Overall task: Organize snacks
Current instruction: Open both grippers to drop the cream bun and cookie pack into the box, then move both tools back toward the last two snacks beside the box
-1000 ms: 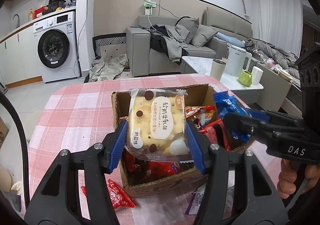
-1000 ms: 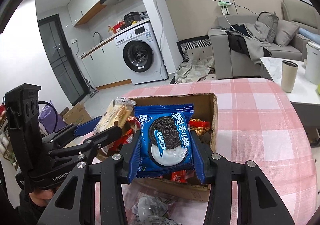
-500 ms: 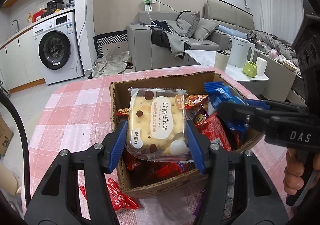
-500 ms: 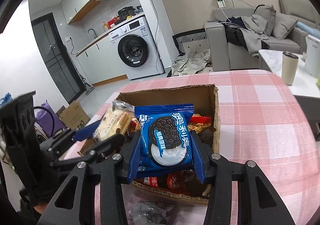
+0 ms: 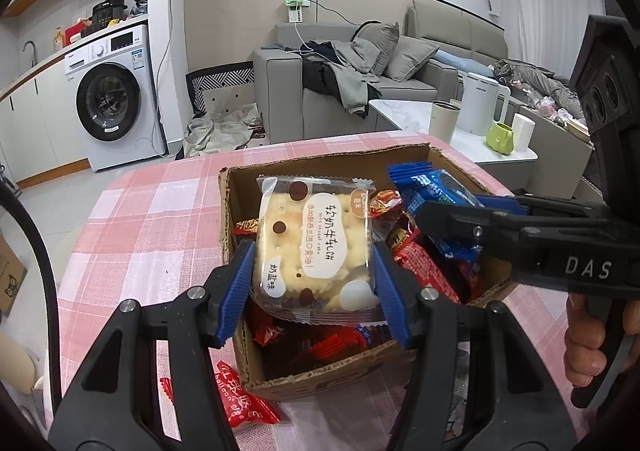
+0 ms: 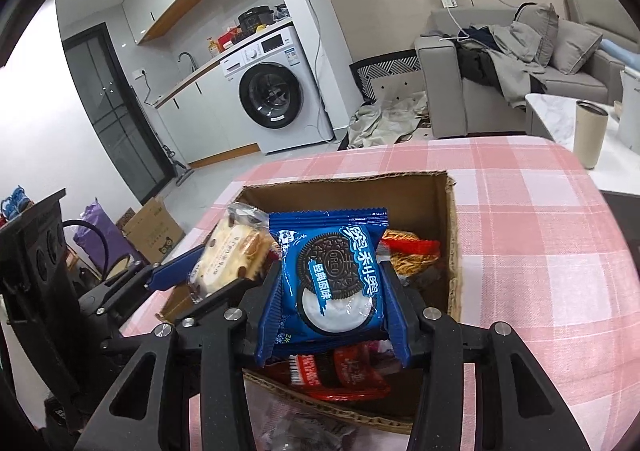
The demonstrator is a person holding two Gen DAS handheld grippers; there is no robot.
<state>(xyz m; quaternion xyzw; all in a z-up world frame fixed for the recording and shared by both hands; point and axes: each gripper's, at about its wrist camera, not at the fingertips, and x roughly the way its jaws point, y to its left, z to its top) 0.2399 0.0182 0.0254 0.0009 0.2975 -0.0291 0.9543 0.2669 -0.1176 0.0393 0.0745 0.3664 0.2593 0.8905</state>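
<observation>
Left gripper (image 5: 314, 283) points forward and down over the near edge of the cardboard box (image 5: 240, 187), jaws clamped on both sides of a cracker pack (image 5: 316, 239). The pack is held upright, label facing the camera, hanging above the box interior. Blue pads (image 5: 236, 291) press its lower sides.

Right gripper (image 6: 332, 315) is also tilted down over the box, jaws clamped on a blue Oreo pack (image 6: 332, 275), upright, above the box's near half. In the left wrist view this gripper comes in from the right, fingers level across the box; a hand (image 5: 592, 343) wraps its handle at the right edge, fingers curled round the trigger.

In the right wrist view the left gripper enters from the left, carrying the cracker pack just beside the Oreo pack. I cannot tell whether they touch.

The box sits on a pink checked tablecloth (image 6: 520, 235), with red and gold snack wrappers (image 5: 424, 271) piled inside. A red packet (image 5: 236, 399) lies on the cloth just outside the box's near-left corner.

Beyond: washing machine (image 5: 116, 103), grey sofa (image 5: 360, 87) with clothes, kettle (image 5: 480, 103).
</observation>
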